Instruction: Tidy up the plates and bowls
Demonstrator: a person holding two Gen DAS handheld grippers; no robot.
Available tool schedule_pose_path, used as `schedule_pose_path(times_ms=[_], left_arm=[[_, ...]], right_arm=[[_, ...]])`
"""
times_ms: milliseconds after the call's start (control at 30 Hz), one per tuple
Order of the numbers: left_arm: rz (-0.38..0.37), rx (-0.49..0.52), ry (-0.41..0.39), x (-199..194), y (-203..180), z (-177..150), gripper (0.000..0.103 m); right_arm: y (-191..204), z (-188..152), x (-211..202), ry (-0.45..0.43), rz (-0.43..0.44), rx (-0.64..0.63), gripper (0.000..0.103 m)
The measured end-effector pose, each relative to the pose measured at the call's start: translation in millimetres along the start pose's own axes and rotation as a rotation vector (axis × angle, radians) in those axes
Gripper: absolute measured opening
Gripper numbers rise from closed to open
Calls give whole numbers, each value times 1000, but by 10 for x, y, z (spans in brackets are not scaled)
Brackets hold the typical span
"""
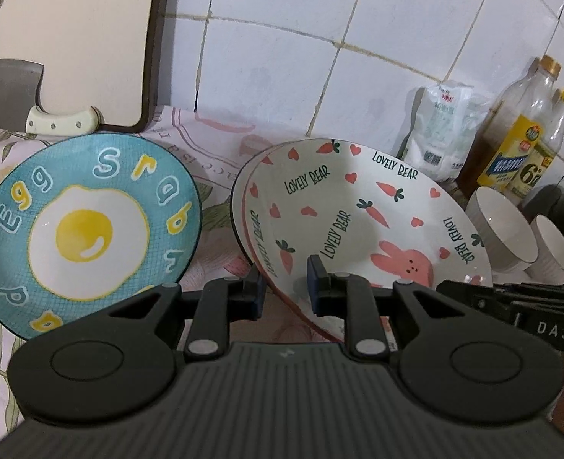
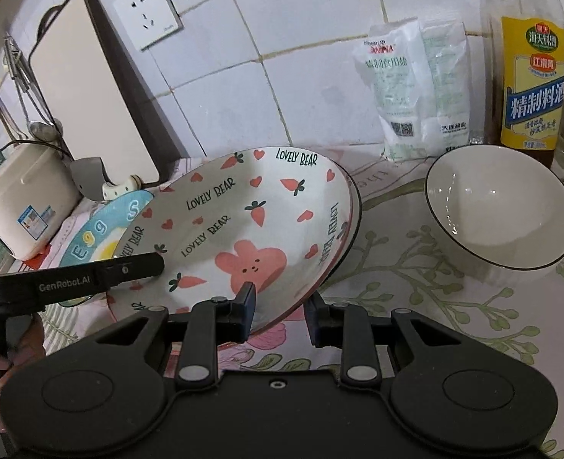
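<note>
White bunny plate (image 1: pixel 362 214) sits mid-frame, tilted, atop another plate (image 1: pixel 239 191). Left gripper (image 1: pixel 285 287) & right gripper (image 2: pixel 280 308) both clamped on its near rim. Egg plate (image 1: pixel 86 225) at left, bowl (image 2: pixel 499 206) at right.

Plate (image 1: pixel 86 225): teal, fried-egg motif, yellow lettering. Plate (image 2: pixel 239 225): white, pink rabbit, carrots, hearts. Bowl (image 2: pixel 499 206): white, dark rim. Bench (image 2: pixel 454 306): floral cloth.

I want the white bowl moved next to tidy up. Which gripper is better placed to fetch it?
Right, probably: the white bowl sits just beside the right gripper. But both it and the left gripper grip the bunny plate.
</note>
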State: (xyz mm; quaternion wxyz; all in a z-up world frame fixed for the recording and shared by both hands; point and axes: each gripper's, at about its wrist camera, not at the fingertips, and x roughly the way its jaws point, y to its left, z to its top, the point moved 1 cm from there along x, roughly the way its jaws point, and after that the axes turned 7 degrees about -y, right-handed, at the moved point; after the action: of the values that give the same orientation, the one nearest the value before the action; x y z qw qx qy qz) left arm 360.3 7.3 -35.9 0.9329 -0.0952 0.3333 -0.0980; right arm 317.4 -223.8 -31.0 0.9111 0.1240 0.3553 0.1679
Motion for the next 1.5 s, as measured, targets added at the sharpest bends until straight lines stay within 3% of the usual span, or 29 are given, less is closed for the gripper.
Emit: schedule_pose_path(times_ms=[367, 767, 933, 1067, 1200, 1500], left_arm=[[59, 65, 56, 104, -91, -3, 22], [166, 154, 67, 244, -213, -4, 29], [114, 162, 11, -97, -228, 48, 46], [79, 168, -27, -485, -233, 124, 47], [95, 192, -91, -913, -251, 157, 51], [52, 207, -149, -1765, -64, 150, 61]], right_arm=[[-9, 21, 97, 23, -27, 13, 33], [113, -11, 178, -97, -169, -200, 33], [205, -26, -147, -157, -123, -198, 33], [411, 14, -497, -192, -55, -214, 33], [648, 54, -775, -201, 2, -223, 34], [1188, 32, -1047, -171, 128, -261, 55]])
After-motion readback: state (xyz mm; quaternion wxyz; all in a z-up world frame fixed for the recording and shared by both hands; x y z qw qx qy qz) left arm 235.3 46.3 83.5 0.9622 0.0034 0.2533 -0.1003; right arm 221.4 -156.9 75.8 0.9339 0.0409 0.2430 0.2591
